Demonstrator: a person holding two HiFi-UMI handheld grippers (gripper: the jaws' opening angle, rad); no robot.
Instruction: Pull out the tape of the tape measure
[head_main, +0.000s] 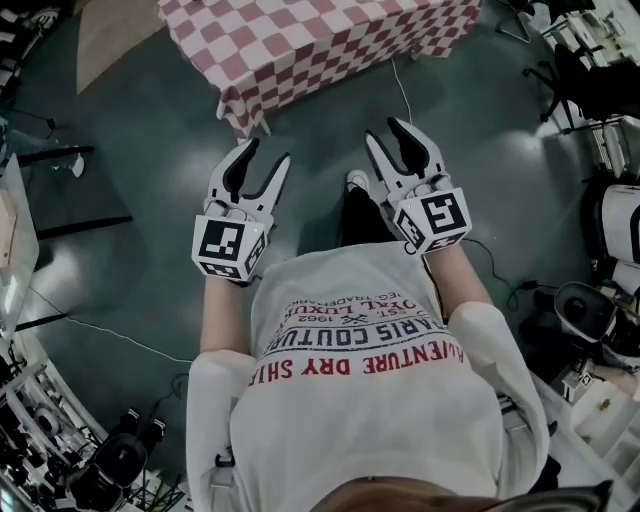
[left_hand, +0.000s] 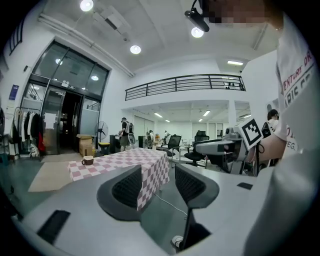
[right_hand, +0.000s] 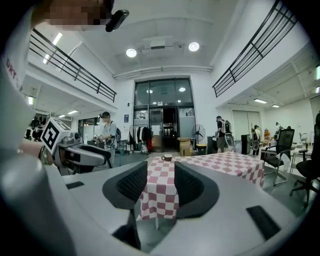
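No tape measure shows in any view. My left gripper (head_main: 268, 155) is held in front of the person's chest above the grey floor, jaws apart with nothing between them. My right gripper (head_main: 385, 132) is beside it at the same height, also open and empty. In the left gripper view, the left gripper (left_hand: 157, 175) points at a table with a red-and-white checked cloth (left_hand: 150, 160), and a cup (left_hand: 88, 160) stands on it. The right gripper (right_hand: 160, 170) faces the same table (right_hand: 225, 162) and cup (right_hand: 166, 157).
The checked table (head_main: 300, 40) stands a short step ahead. A white cable (head_main: 402, 95) runs over the floor from it. Equipment and cables crowd the right edge (head_main: 610, 300) and the lower left (head_main: 60, 440). Office chairs (right_hand: 280, 147) and several people stand further back.
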